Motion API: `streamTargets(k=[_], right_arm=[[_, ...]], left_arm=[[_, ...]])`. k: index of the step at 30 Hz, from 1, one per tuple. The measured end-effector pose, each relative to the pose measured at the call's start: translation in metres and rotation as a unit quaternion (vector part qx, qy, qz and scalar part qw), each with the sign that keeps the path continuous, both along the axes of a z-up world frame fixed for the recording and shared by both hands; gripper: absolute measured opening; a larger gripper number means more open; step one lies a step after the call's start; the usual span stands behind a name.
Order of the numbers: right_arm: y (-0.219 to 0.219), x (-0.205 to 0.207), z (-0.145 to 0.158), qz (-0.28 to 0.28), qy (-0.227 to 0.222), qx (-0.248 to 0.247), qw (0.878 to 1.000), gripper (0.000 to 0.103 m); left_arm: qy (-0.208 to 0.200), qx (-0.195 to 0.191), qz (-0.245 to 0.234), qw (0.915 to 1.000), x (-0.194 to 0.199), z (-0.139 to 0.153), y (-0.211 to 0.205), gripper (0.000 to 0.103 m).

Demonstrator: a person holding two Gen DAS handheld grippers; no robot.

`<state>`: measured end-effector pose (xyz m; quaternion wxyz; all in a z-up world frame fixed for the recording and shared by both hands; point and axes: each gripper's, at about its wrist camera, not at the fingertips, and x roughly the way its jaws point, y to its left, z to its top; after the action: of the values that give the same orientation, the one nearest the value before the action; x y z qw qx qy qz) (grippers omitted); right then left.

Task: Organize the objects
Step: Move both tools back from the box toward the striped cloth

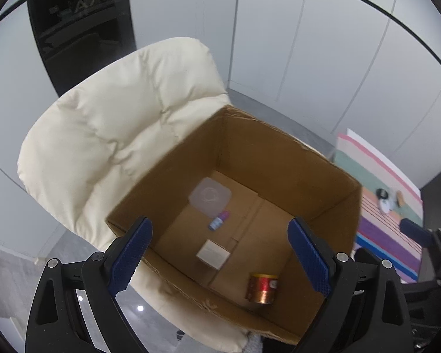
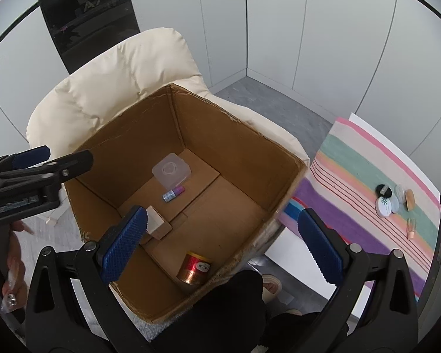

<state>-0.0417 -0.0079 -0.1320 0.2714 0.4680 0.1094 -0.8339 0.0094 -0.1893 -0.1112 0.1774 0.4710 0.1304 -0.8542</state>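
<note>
An open cardboard box stands on a cream padded chair. Inside it lie a clear plastic lid, a small blue and purple tube, a small white carton and a red and gold tin. My left gripper hovers open and empty over the box; it also shows at the left of the right wrist view. My right gripper is open and empty above the box's near right side.
The cream chair holds the box. A striped cloth on the right carries several small items: round compacts, a tan piece, a small vial. Grey wall panels stand behind.
</note>
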Motion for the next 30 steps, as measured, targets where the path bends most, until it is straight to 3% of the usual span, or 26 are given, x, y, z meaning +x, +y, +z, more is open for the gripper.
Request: streamTargets(k=[2, 8, 12, 17, 30], right_arm=[[0.005, 0.002, -0.002, -0.006, -0.004, 0.001, 1.0, 0.103], [0.028, 0.017, -0.01, -0.031, -0.02, 0.004, 0.999, 0.103], [0.045, 0.032, -0.008, -0.04, -0.023, 0.0, 0.999, 0.103], [0.052, 0.04, -0.005, -0.045, -0.011, 0.008, 0.999, 0.103], [0.095, 0.038, 0.005, -0.092, -0.006, -0.002, 0.996, 0.103]], left_arm=[[0.0, -0.011, 0.004, 0.9999, 0.007, 0.002, 0.008, 0.095], [-0.007, 0.028, -0.001, 0.9996, 0.035, -0.005, 0.03, 0.095], [-0.02, 0.031, -0.014, 0.9992, 0.044, -0.012, 0.041, 0.095], [-0.007, 0.004, -0.015, 0.9999, 0.042, -0.006, 0.045, 0.095], [-0.003, -0.012, -0.054, 0.9985, 0.023, -0.005, 0.077, 0.095]])
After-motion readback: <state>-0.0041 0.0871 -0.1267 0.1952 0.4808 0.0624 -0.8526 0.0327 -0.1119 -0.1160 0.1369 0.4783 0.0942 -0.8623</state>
